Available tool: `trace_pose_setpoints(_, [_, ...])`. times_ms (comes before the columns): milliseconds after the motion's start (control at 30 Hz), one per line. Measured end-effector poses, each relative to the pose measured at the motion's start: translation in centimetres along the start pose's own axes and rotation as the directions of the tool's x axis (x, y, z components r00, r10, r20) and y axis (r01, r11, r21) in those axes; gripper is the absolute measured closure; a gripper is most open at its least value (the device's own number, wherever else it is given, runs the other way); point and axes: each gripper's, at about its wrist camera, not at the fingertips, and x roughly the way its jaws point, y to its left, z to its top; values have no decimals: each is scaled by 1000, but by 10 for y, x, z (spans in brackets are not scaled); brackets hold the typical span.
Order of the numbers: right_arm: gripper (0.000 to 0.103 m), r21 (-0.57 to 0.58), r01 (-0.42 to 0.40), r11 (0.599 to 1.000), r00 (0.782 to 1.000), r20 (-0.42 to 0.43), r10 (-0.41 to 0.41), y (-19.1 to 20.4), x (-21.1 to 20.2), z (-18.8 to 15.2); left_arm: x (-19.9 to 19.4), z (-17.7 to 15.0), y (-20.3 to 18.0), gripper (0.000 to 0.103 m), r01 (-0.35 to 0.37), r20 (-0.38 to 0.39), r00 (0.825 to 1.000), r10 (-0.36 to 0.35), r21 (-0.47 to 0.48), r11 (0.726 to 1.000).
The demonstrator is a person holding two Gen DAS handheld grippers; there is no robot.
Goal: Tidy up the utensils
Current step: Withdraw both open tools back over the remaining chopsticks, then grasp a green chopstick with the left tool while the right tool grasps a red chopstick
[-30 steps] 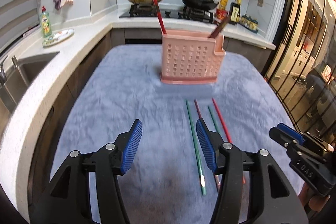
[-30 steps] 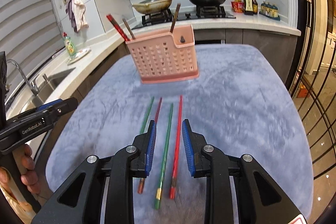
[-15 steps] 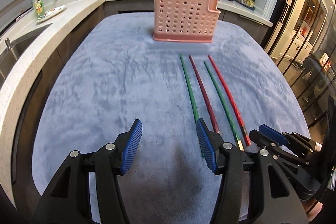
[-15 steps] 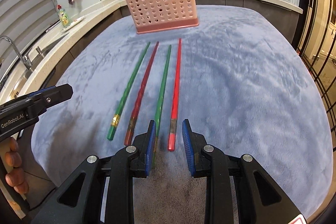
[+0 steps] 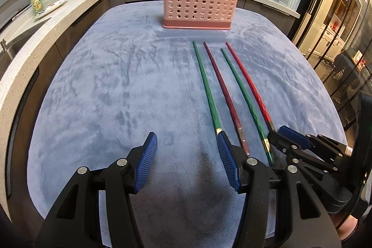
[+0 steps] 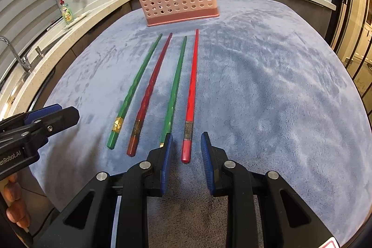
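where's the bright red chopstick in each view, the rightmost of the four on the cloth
Left wrist view: the bright red chopstick runs from centre toward lower right, its near end by the right tool.
Right wrist view: it lies near centre, its near end between the right tool's fingers.
Shared landmark: the pink holder beyond the chopsticks' far tips.

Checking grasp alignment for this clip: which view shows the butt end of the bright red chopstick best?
The right wrist view. There the bright red chopstick lies whole, its butt end between the open blue pads of the right hand-held gripper. In the left wrist view that end is hidden behind the right hand-held gripper; only the shaft shows.
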Motion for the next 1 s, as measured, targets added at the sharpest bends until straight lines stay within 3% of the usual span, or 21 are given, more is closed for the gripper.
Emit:
trace_pose_setpoints(167, [82,-8,7,1000,1000,4,-7,0,2,-2,5,-3,-3,52,7,-16,1000,-7,6,1000])
trace_pose_setpoints(333, [96,6,17,1000,1000,6,-17,-7,2,-3,9,-5,-7,52,15,-28,1000,-15,10,1000])
trace_pose_setpoints(1000, [96,73,3,997,1000,2,-3,-30,-14,-16,40,-7,-24,52,16,-94,995,-13,31,999])
